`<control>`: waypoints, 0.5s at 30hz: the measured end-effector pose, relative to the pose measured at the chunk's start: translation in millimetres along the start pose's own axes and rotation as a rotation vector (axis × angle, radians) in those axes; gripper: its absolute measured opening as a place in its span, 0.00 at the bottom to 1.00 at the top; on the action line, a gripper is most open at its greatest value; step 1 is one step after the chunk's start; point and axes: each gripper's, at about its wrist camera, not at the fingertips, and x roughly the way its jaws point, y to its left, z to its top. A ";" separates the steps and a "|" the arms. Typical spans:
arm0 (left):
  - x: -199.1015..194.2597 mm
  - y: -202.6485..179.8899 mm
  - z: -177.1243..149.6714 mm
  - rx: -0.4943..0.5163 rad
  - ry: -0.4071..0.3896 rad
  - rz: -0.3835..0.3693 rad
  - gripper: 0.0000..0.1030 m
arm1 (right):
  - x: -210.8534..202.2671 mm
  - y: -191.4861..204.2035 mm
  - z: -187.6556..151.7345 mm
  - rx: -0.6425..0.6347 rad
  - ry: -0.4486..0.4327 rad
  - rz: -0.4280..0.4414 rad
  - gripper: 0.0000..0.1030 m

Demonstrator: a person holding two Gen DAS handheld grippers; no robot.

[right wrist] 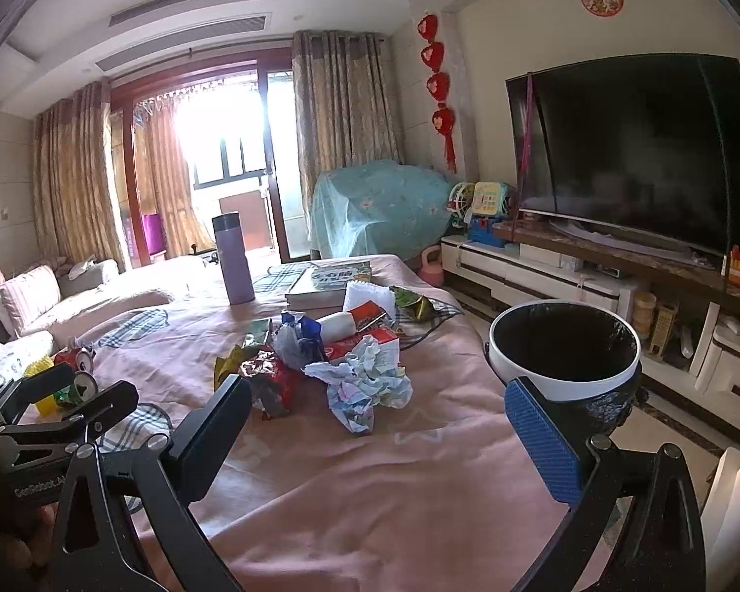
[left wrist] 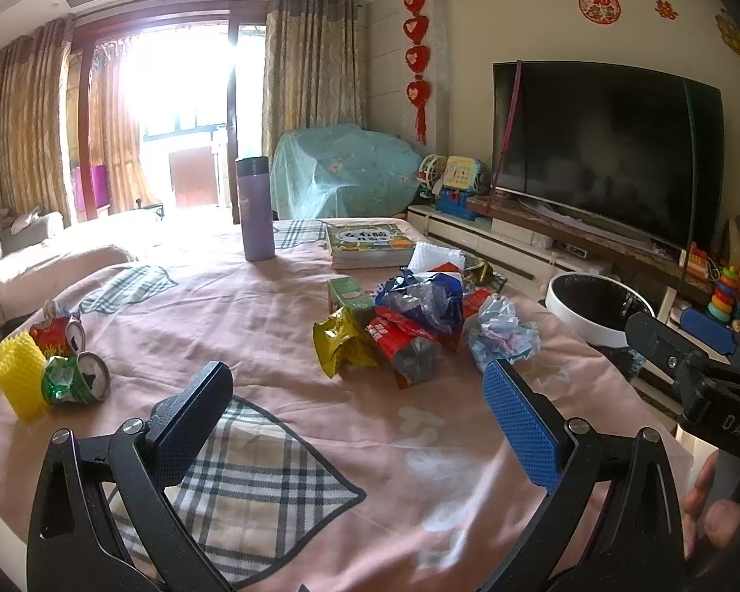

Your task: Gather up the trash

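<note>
A heap of trash (left wrist: 409,315) lies on the pink cloth (left wrist: 281,325) that covers the desk, ahead of both tools: a crumpled paper ball (right wrist: 365,385) at its near edge, a red wrapper (left wrist: 404,345), a yellow wrapper (left wrist: 340,340), a green carton (left wrist: 350,296) and a blue plastic bag (left wrist: 429,301) bunched together and touching. The left tool (left wrist: 355,394) hangs above the cloth short of the heap with its jaws spread wide and nothing between them; the paper ball sits just beyond its blue right finger. The right tool (right wrist: 380,414) is likewise wide open and empty, with the paper ball just ahead between its fingers. Well to the left of the left tool lie two crushed cans (left wrist: 74,360), one red and one green, touching a yellow mesh sleeve (left wrist: 17,375). To the right of the right tool, off the desk's edge, stands a white trash bin (right wrist: 565,355) with a black liner. Beyond the heap sit a stack of books (left wrist: 370,244) and a purple flask (left wrist: 255,209), upright. A television (right wrist: 636,158) hangs on the wall farther right.
</note>
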 end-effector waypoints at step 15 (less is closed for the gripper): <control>9.3 0.2 -3.2 0.002 0.025 -0.008 1.00 | 5.5 0.2 -1.7 0.008 0.024 0.027 1.00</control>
